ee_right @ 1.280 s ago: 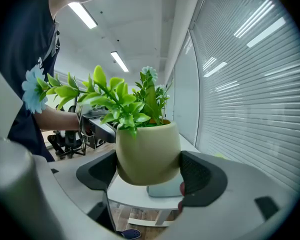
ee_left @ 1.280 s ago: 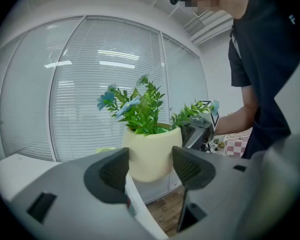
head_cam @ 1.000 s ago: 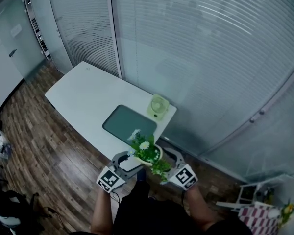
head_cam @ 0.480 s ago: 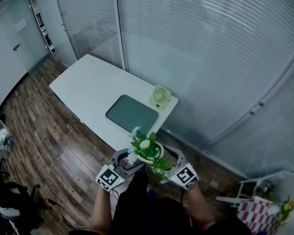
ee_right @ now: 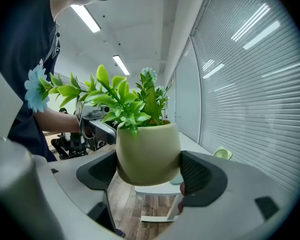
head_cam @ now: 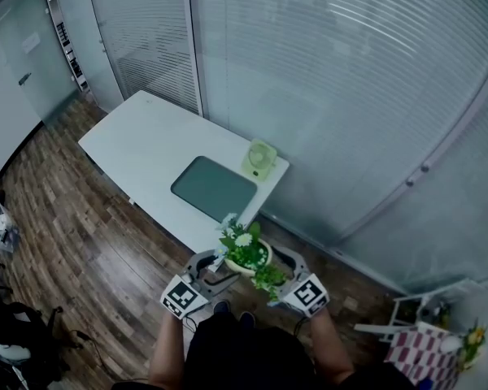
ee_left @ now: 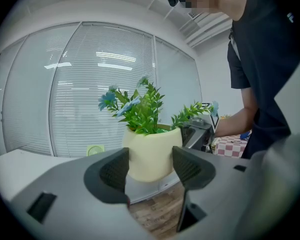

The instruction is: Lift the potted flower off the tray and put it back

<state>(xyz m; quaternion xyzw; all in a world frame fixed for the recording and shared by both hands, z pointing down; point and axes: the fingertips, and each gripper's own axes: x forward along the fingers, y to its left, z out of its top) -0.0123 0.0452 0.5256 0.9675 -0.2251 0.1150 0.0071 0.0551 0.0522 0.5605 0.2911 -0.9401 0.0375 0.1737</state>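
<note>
- No legible words, numbers, brand names or signs are found in any of the three views.
- A black-and-white square marker is carried on the left cube (head_cam: 183, 297), a part of the left gripper (head_cam: 218, 268). Only a block pattern is shown; no letters or digits can be read from it.
- A like marker is carried on the right cube (head_cam: 309, 292), a part of the right gripper (head_cam: 281, 265). It is likewise a pattern only.
- A small pale mark (ee_left: 290, 17) is seen on the person's dark shirt (ee_left: 262, 59) in the left gripper view. It is too small to be read.
- A pale plate (head_cam: 28, 41) is seen on the far wall in the head view. Nothing on it can be made out.
</note>
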